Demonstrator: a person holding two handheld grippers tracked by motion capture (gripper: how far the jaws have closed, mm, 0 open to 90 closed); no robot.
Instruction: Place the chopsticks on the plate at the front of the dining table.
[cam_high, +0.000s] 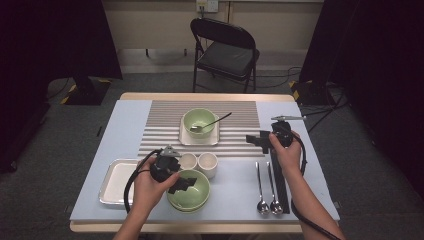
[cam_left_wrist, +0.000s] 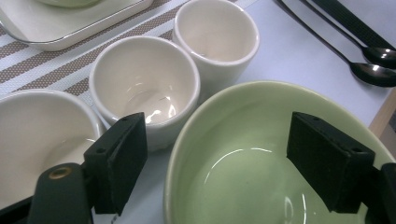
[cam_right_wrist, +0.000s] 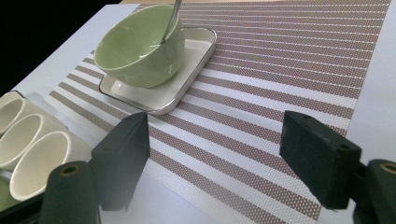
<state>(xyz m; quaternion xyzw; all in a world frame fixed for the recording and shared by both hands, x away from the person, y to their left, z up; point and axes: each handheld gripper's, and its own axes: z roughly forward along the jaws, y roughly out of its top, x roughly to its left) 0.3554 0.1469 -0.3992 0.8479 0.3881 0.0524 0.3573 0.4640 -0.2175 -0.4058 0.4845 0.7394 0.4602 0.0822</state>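
Grey carpet, a black folding chair (cam_high: 225, 50) and a pale table (cam_high: 125, 125) with a striped mat (cam_high: 165, 125); both my grippers hover, jaws apart.

Near me, my left gripper (cam_high: 182, 184) hangs over the near green bowl (cam_left_wrist: 261, 154), one jaw outside its rim and one over its hollow, pads not pressing on anything; just beyond the bowl stand white cups (cam_left_wrist: 144, 88) side by side, touching or nearly so, with a metal tray (cam_high: 112, 180) to their left; my right gripper (cam_high: 257, 141) hangs released over the mat's right edge, nothing between its jaws; on the far mat a second green bowl (cam_right_wrist: 140, 44) sits on a white square plate (cam_right_wrist: 187, 74), a spoon (cam_high: 212, 122) leaning in it; two more spoons (cam_high: 267, 200) lie near right beside a black strip (cam_high: 281, 185).
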